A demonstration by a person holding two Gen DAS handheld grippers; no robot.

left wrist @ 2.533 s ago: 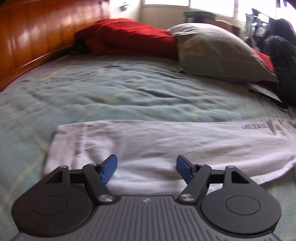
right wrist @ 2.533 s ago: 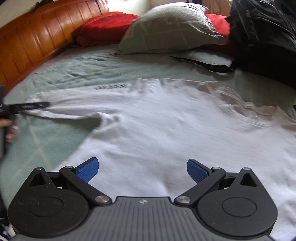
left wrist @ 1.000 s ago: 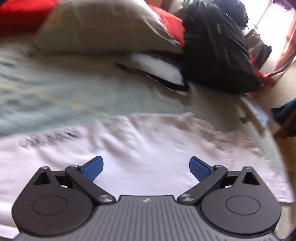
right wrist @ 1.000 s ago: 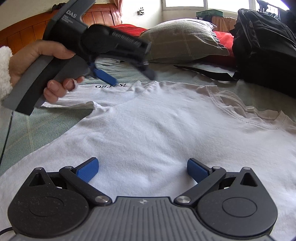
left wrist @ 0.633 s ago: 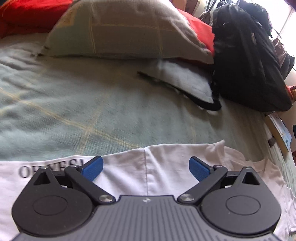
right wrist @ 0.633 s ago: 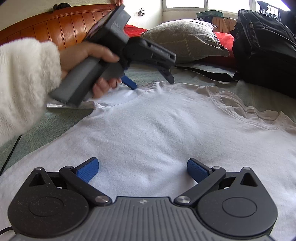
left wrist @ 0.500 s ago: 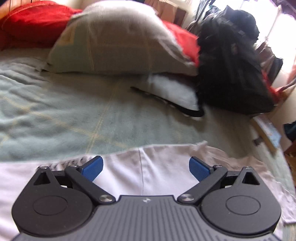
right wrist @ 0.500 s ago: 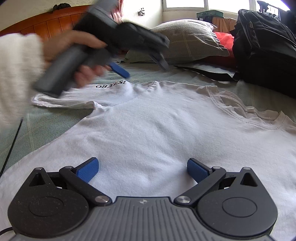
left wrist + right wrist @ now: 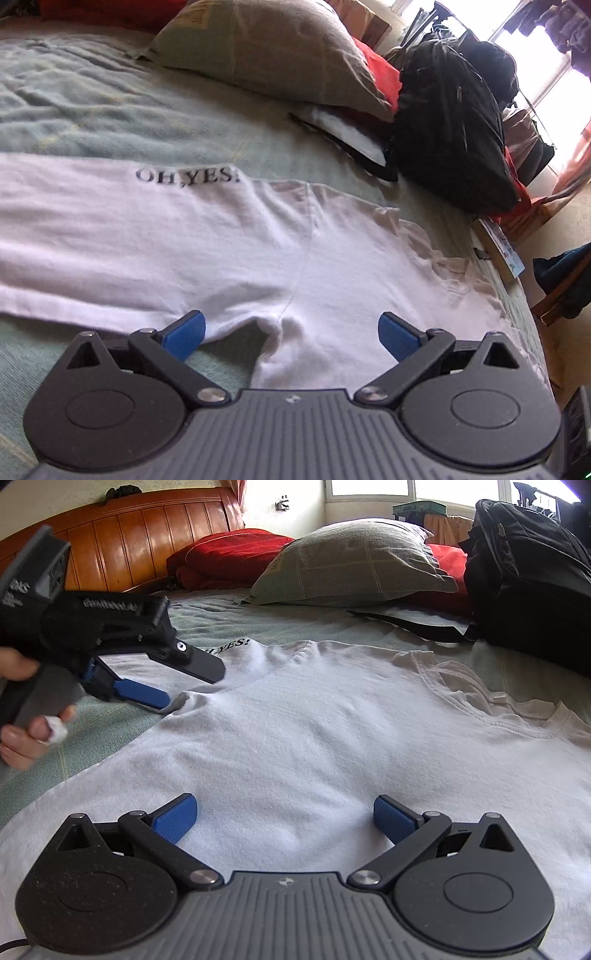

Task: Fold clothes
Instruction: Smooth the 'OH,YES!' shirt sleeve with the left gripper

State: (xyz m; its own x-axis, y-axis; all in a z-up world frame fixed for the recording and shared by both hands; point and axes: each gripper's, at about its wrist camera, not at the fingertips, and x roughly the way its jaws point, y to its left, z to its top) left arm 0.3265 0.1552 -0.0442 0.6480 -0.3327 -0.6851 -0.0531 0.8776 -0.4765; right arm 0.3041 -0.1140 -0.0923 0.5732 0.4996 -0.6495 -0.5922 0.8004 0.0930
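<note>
1. A white cotton T-shirt (image 9: 314,738) printed "OH,YES!" is lying flat on the pale green bedspread (image 9: 110,110).
2. The left gripper (image 9: 291,332) is hovering wide open at the sleeve's underarm.
3. The right gripper (image 9: 284,818) is gaping wide above the shirt's body, holding nothing.

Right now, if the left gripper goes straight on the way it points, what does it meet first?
Most likely the white T-shirt: the left gripper is open and angled down at the sleeve seam near the armpit. Farther along that line lies the black backpack, but the cloth comes first; depth is hard to judge.
</note>
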